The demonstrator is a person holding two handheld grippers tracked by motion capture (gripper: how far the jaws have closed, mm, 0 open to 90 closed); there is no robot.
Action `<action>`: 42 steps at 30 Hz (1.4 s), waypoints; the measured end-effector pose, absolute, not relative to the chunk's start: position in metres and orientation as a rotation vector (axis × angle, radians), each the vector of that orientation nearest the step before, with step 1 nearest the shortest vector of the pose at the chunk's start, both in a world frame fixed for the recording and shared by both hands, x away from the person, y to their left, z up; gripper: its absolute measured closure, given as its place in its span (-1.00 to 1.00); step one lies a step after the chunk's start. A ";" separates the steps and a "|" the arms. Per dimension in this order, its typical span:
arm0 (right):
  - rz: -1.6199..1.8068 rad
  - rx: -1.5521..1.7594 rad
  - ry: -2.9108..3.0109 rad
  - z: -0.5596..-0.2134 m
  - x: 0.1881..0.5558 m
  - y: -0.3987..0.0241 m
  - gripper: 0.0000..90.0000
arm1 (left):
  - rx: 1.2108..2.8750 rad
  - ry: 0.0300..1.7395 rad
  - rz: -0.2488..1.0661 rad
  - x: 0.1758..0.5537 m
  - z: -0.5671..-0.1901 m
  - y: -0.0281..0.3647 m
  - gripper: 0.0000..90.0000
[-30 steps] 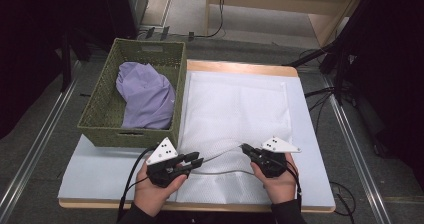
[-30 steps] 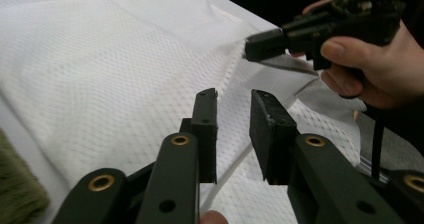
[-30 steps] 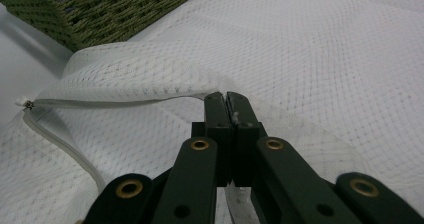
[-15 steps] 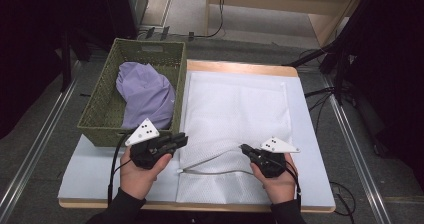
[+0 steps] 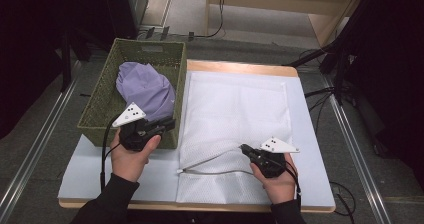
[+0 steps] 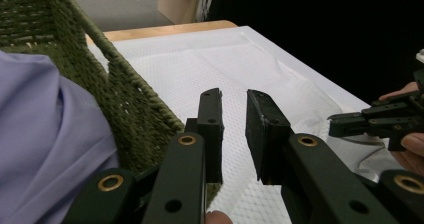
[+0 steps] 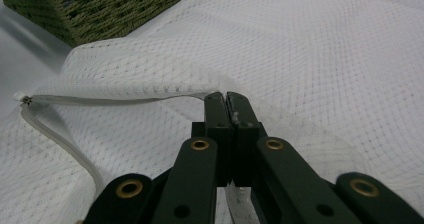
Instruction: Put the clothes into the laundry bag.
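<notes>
Mesh bag held open, purple cloth next

Your right gripper is clamped on the upper lip of the white mesh bag, lower centre of the high view. Your left gripper, jaws slightly apart and empty, hangs by the basket at left. The purple cloth inside looks light, soft and floppy; pinch a raised fold near its top

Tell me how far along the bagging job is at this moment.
Done: the white mesh bag lies flat with its zipper mouth unzipped. In hand: the right gripper pinches the upper edge, lifting the mouth; the left gripper, jaws apart and empty, is at the green basket. Left: the purple garment lies unbagged.
</notes>
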State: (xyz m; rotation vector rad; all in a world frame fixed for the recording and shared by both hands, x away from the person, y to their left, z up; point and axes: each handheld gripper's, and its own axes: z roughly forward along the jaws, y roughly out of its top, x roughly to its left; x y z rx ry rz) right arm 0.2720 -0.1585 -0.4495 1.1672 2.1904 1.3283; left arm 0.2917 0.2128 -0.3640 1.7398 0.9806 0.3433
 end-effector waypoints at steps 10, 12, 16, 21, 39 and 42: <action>1.320 1.162 2.193 -0.450 0.272 -0.158 1.00 | 1.707 1.038 0.377 0.315 -0.358 0.228 0.71; 1.321 1.163 2.195 -0.450 0.272 -0.158 1.00 | 1.699 1.048 0.387 0.319 -0.357 0.230 0.72; 1.323 1.163 2.195 -0.451 0.273 -0.158 1.00 | 1.697 1.071 0.401 0.328 -0.358 0.235 0.71; 1.321 1.164 2.198 -0.451 0.273 -0.158 1.00 | 1.681 1.127 0.393 0.337 -0.359 0.239 0.59; 1.319 1.165 2.203 -0.452 0.273 -0.156 1.00 | 1.634 1.195 0.400 0.366 -0.353 0.252 0.33; 1.316 1.164 2.205 -0.453 0.273 -0.156 1.00 | 1.639 1.196 0.400 0.372 -0.354 0.251 0.29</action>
